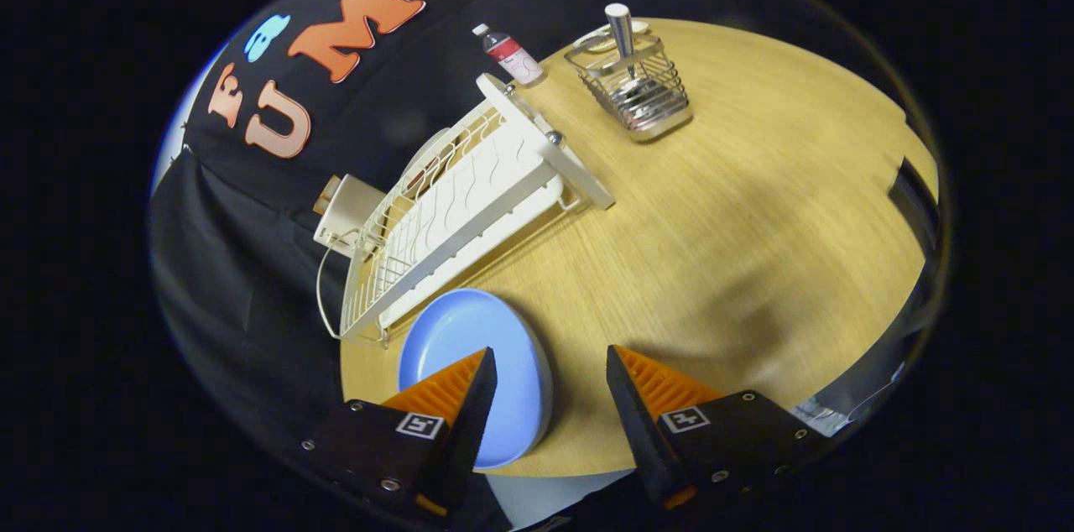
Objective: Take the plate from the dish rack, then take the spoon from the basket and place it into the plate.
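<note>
**Plate on the desk, spoon in the basket**

Wood-grain desk [713,205] stands against the booth's black cloth wall. On it a white dish rack [453,213] lies near the wall edge, and just in front of the rack's near end a blue plate [470,339] rests flat on the desk. The claw [551,364] is spread wide, gripping nothing; one finger overlaps the plate's near part, the other hangs over bare wood. Well beyond the fingers a wire basket [642,91] holds a spoon [623,33] standing handle-up. A small bottle [512,54] stands between the basket and the rack's far end.
</note>
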Available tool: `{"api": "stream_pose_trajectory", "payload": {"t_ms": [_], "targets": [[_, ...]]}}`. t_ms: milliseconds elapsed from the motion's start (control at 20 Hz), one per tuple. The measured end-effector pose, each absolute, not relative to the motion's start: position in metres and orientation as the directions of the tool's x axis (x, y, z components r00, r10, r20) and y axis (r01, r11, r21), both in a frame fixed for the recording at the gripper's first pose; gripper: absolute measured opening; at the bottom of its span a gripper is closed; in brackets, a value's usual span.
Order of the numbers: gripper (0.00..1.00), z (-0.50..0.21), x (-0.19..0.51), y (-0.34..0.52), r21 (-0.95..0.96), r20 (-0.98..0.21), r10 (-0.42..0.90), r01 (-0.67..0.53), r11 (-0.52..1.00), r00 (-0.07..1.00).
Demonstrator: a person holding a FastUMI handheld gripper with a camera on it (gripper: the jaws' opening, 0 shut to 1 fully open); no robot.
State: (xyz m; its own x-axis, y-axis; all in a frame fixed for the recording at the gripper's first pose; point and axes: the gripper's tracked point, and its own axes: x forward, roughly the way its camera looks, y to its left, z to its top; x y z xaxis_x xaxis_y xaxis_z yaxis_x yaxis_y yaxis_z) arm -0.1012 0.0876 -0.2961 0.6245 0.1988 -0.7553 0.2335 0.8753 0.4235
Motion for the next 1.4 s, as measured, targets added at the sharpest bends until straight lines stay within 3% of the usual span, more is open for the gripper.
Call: {"api": "stream_pose_trajectory", "payload": {"t_ms": [150,400,900,1200,1400], "targets": [[0.97,-0.28,-0.089,0.053,0.335,-0.738,0.114,0.214,0.918,0.665],[0.99,-0.249,-0.061,-0.002,0.221,-0.685,-0.019,0.233,0.947,0.728],[0.99,-0.194,0.015,-0.053,0.045,-0.467,-0.129,0.169,0.985,0.875],[0.86,-0.213,0.039,-0.048,-0.035,-0.417,-0.105,0.1,0.994,0.903],[0.58,-0.226,0.05,-0.044,-0.048,-0.408,-0.089,0.076,0.996,0.909]]}}
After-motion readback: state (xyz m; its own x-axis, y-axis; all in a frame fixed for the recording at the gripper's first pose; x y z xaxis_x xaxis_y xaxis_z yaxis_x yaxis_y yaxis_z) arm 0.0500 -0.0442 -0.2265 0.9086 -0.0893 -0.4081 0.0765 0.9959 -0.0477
